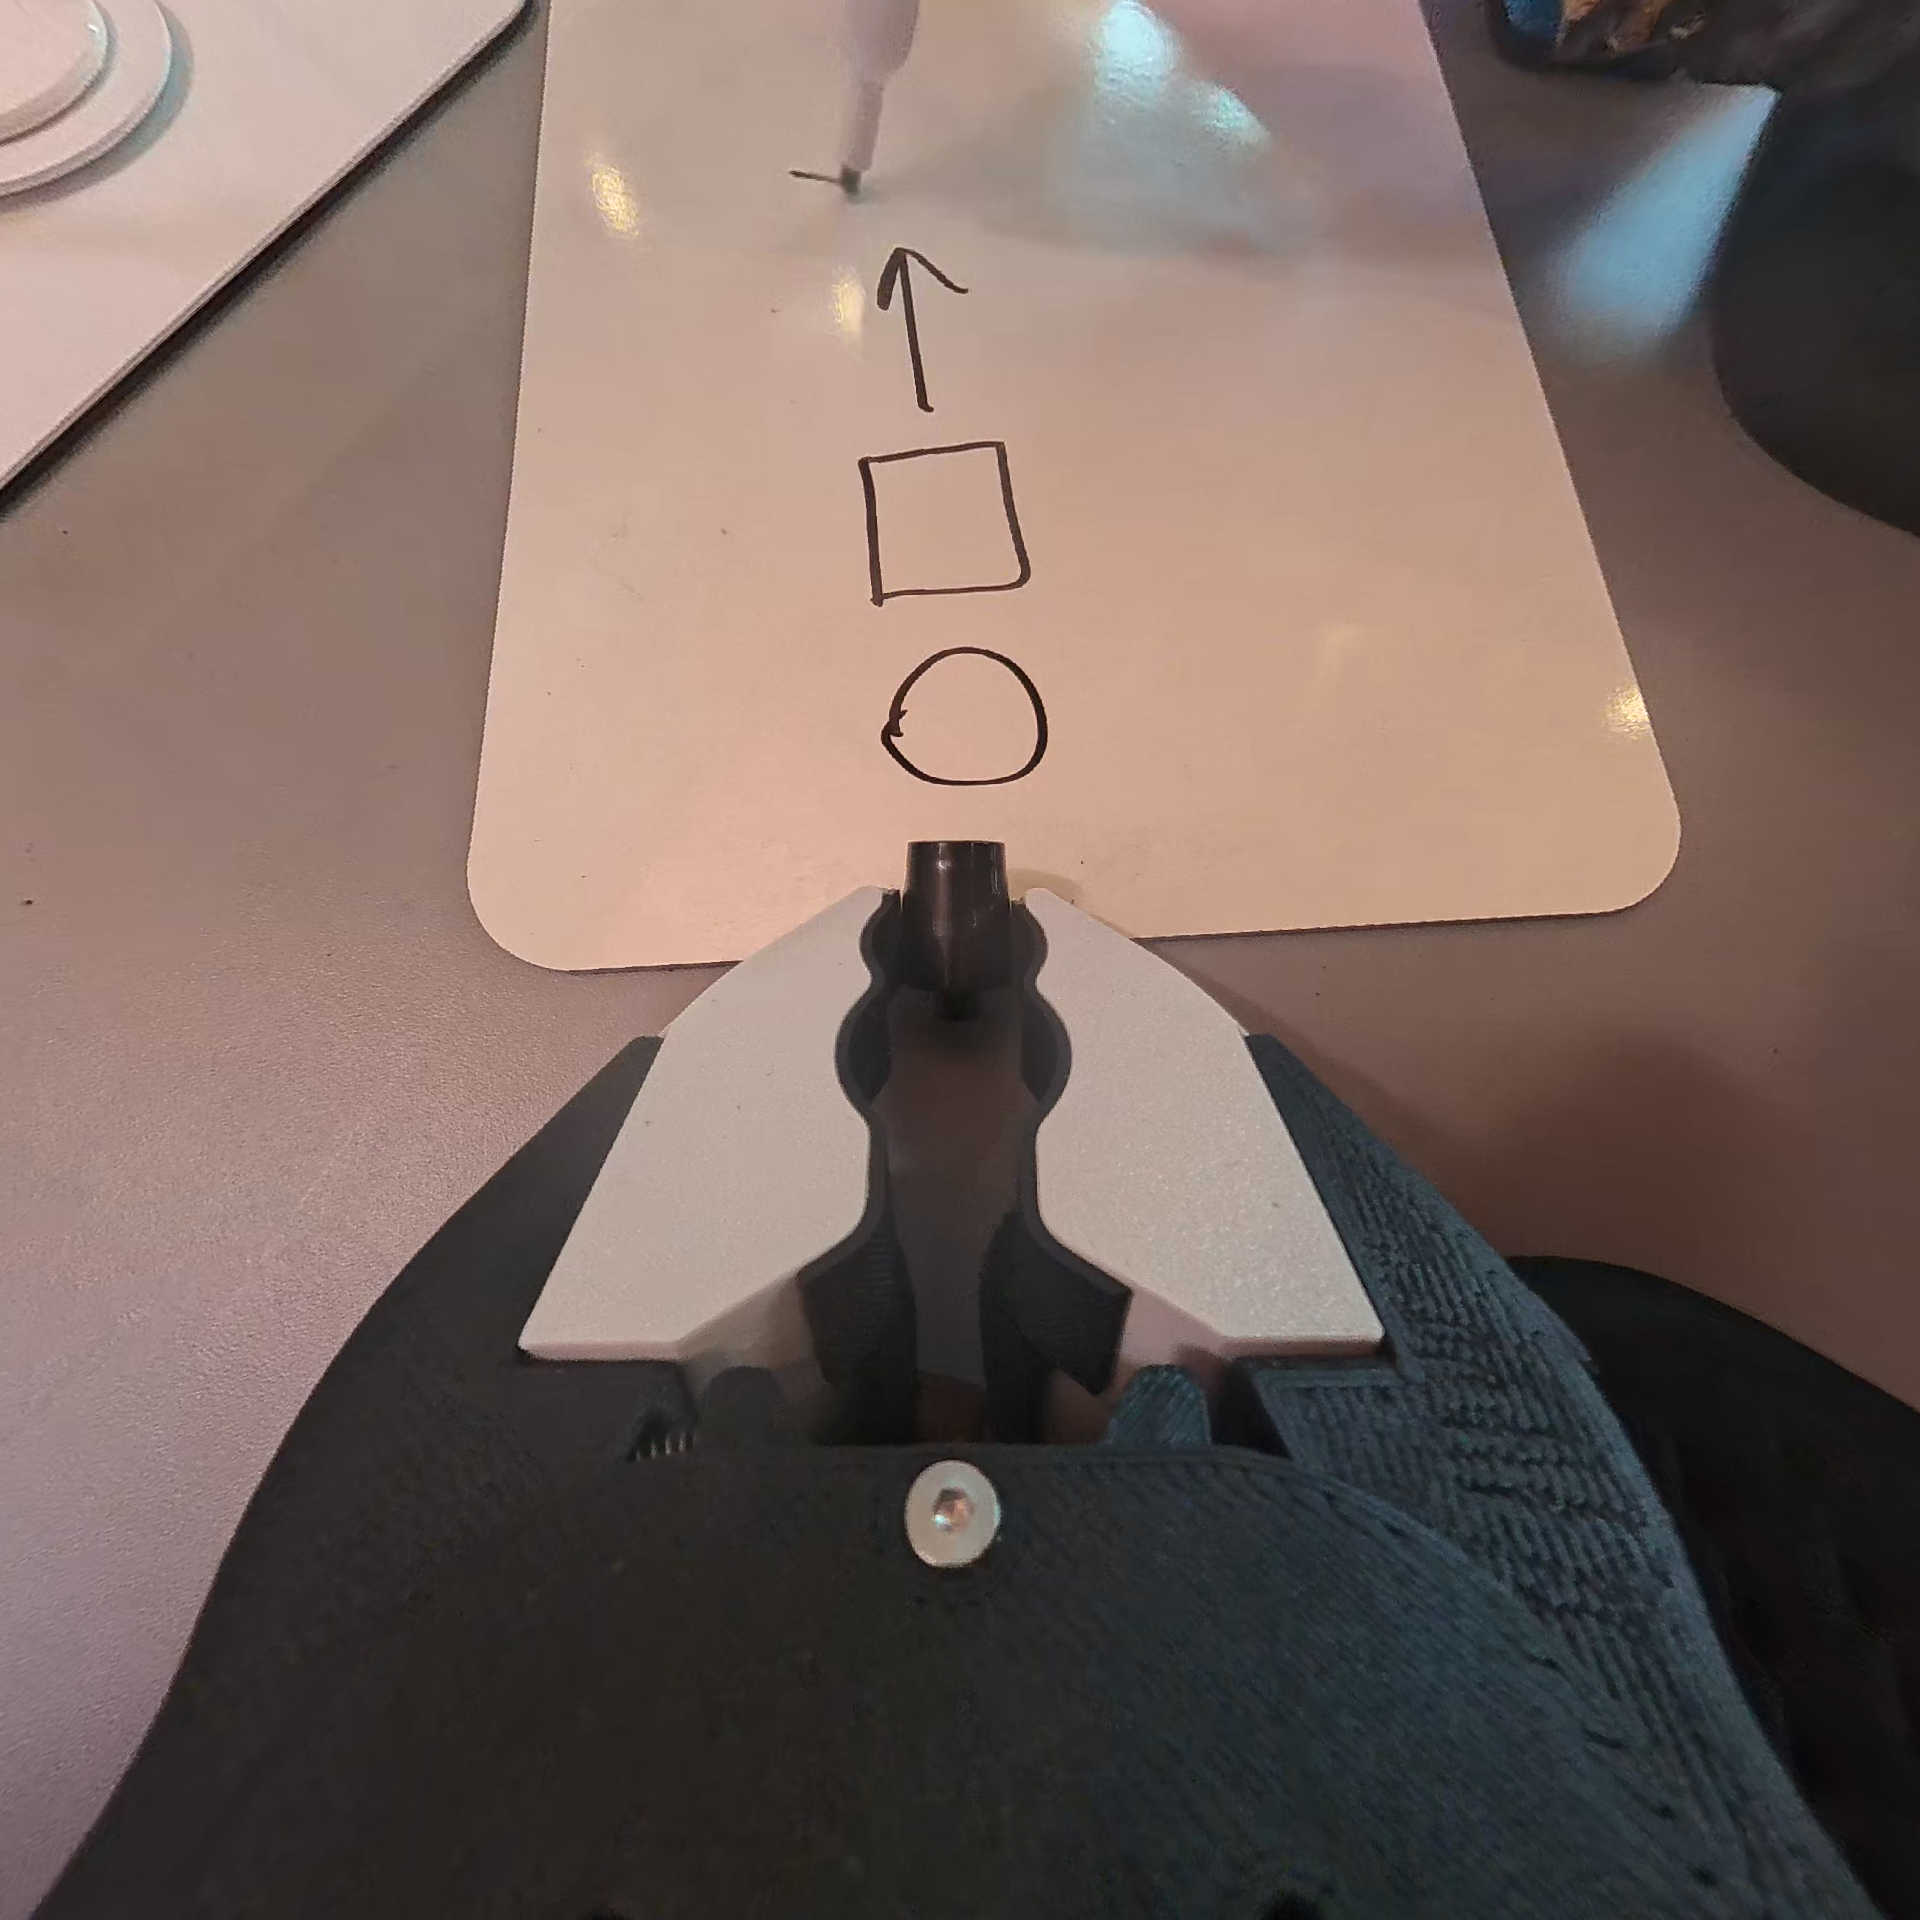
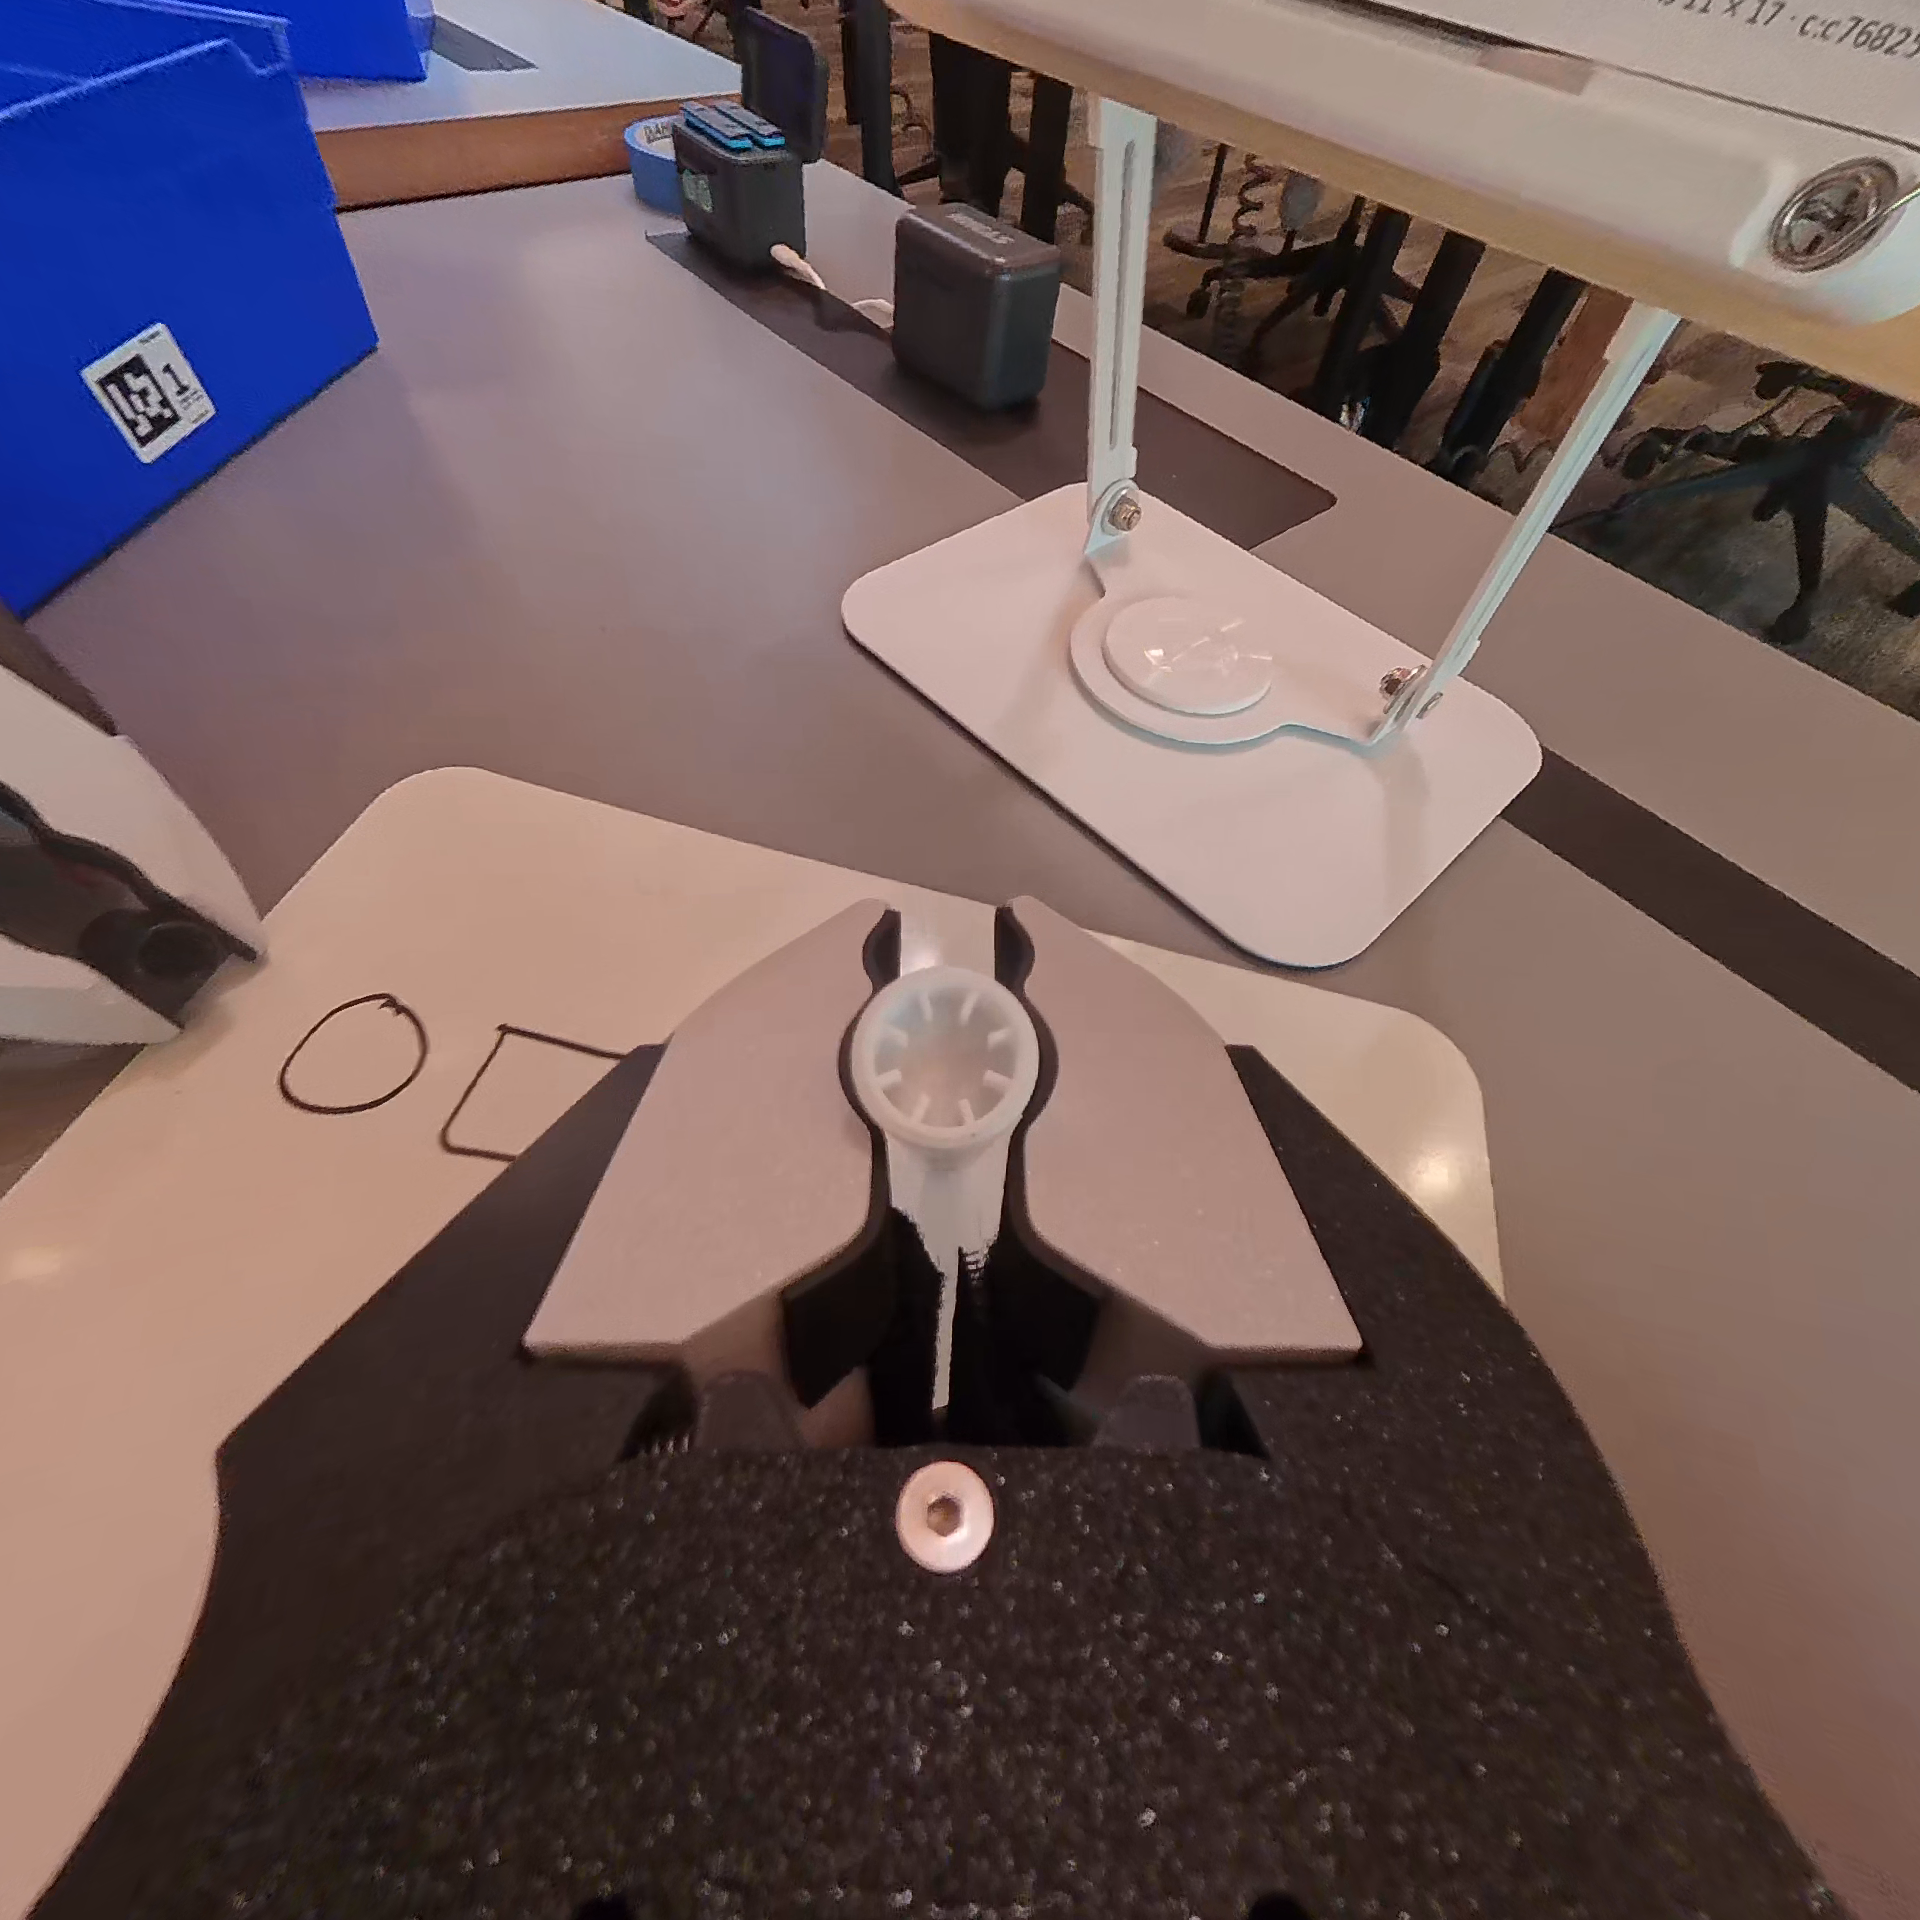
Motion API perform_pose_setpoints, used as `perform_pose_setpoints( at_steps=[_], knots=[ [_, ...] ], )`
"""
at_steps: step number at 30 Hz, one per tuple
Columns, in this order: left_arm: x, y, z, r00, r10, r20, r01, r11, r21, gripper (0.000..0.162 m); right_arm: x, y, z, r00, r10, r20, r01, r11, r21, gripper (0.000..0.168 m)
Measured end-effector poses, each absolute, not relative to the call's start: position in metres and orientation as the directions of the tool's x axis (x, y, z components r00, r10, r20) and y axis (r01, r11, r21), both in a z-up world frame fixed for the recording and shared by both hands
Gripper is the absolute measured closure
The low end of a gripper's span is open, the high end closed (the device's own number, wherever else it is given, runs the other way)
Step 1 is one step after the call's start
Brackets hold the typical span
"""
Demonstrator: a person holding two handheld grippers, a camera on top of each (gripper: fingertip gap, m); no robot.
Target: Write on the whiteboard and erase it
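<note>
Left gripper (image 1: 956, 914): level at whiteboard (image 1: 1299, 644) near short edge, clamped on black cap (image 1: 954, 904). Right gripper (image 2: 943, 935): closed round white marker (image 2: 940, 1081), tip touching the board's far half. Whiteboard flat on counter (image 1: 260, 727); white stand base (image 2: 1299, 831) near.

White board (image 1: 1299, 540) flat on the table, bearing circle, square, arrow; white marker (image 1: 868, 94) tip touching it

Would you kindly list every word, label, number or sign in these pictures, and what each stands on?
I will not quote writing; these bear it.
whiteboard: drawn circle, square, arrow, no words.
blue bin: white coded sticker.
grey box: blurred small print.
white panel overhead: cut-off printed line.
</note>
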State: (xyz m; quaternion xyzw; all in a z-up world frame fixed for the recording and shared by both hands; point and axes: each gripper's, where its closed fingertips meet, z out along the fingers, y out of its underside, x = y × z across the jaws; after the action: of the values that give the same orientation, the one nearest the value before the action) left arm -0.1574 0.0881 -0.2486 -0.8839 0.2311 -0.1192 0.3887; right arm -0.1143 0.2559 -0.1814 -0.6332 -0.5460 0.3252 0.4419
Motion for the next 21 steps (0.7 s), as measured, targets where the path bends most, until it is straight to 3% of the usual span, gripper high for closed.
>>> perform_pose_setpoints(
  at_steps=[21],
  knots=[
    [-0.157, 0.088, -0.249, 0.861, -0.507, 0.032, -0.319, -0.589, -0.743, 0.142, -0.117, 0.27, -0.182, 0.216, 0.974, 0.071, 0.406, -0.023, -0.913, 0.15]
  ],
)
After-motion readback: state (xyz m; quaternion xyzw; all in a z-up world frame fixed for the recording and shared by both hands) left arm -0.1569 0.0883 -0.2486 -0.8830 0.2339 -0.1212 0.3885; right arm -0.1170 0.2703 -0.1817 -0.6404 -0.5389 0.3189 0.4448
